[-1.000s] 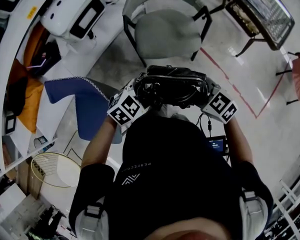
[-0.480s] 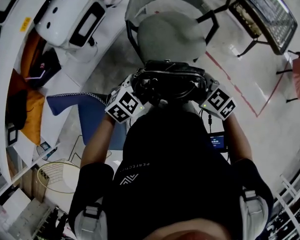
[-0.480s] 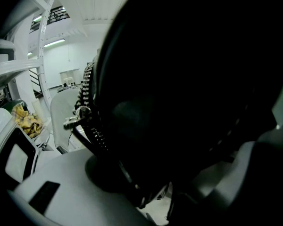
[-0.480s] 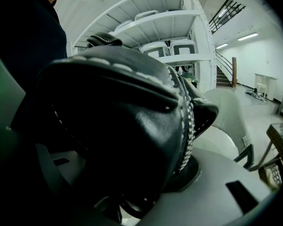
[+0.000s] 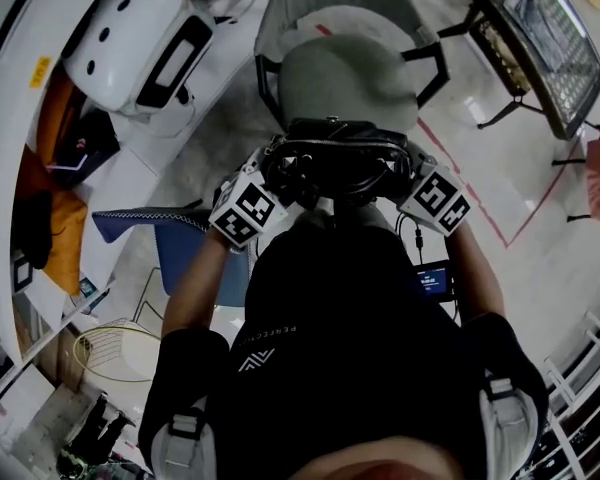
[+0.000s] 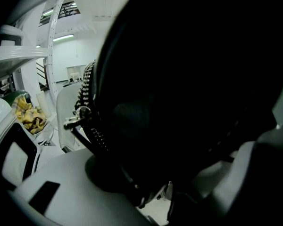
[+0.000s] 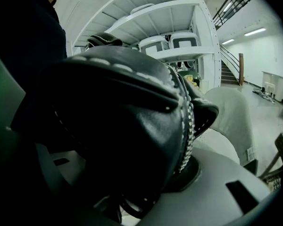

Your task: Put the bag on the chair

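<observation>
White machine (image 5: 130,43); blue seat (image 5: 175,253); wire rack (image 5: 535,43).

1. The bag (image 5: 340,163) is finished in black, with a silver zip.
2. The chair (image 5: 345,78) is upholstered in grey on a black frame.
3. The marker cubes (image 5: 245,211) are printed in black-and-white squares.

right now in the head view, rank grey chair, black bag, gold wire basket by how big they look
1. grey chair, though the bag hides its front
2. black bag, nearer the camera
3. gold wire basket
</observation>
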Demonstrator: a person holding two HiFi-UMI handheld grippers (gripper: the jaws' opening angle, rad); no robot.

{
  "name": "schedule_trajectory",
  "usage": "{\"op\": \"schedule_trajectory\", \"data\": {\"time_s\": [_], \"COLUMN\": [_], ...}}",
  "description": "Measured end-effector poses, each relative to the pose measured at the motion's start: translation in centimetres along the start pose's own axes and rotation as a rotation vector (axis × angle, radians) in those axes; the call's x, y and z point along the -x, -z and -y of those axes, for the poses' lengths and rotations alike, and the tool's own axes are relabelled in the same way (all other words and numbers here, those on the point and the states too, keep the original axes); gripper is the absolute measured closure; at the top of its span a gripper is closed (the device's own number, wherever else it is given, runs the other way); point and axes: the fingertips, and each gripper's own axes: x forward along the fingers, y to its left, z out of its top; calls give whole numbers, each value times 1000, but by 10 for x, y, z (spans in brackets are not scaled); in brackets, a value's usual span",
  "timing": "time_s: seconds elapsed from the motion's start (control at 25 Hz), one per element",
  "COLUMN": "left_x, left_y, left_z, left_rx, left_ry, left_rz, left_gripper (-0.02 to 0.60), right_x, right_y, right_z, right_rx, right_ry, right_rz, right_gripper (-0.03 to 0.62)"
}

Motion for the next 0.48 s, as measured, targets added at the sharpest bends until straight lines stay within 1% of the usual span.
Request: {"op": "schedule_trajectory", "data": {"time_s": [0.24, 0.48], "left_x": [-15, -35], "left_y": [-14, -30], "left_z": [-35, -63], "left_rx": [33, 82], "left_ry": [-25, -54], "left_rz": [-18, -16], "left_gripper": [345, 345], "right_x": [-3, -3], "right_y": [-9, -13], "right_z": [43, 85], "right_rx": [13, 35], "right_ry": [-39, -71], "right_rz": [-14, -28], "right_gripper": [388, 388]}}
